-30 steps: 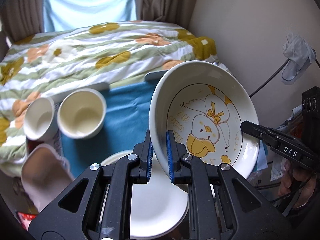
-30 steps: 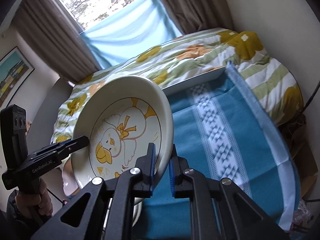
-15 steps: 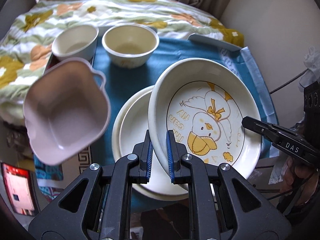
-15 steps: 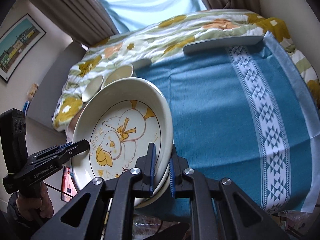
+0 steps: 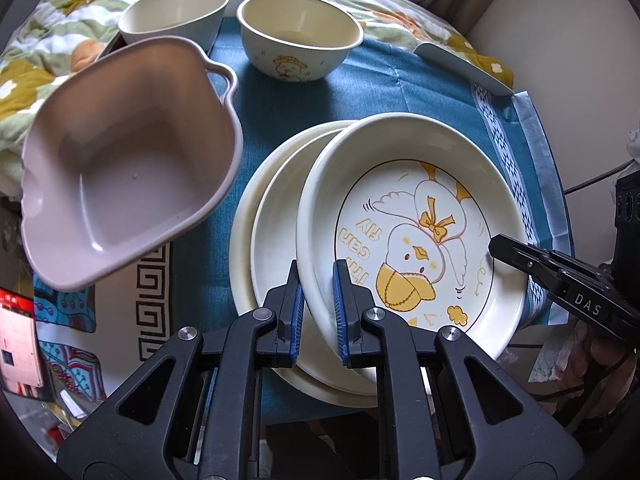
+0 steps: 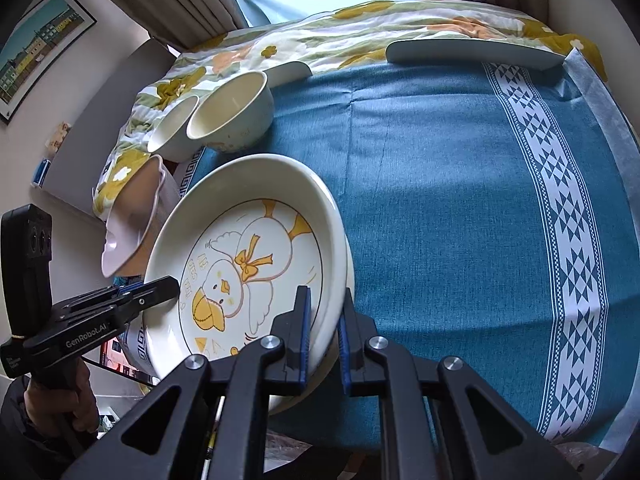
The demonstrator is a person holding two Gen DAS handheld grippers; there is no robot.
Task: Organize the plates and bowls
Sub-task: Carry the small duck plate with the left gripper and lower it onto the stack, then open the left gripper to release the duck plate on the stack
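Both grippers, left gripper (image 5: 316,300) and right gripper (image 6: 323,328), clamp opposite rims of the duck plate (image 5: 412,240), steadying it tilted just above the plain plate (image 5: 272,216) for stacking.

The duck plate (image 5: 412,232) covers most of the plain plate (image 5: 276,216) under it; whether the two touch cannot be told. The pink dish (image 5: 128,160) is blurred, its support unseen. The far bowl (image 6: 172,128) sits half behind the near bowl (image 6: 230,112).
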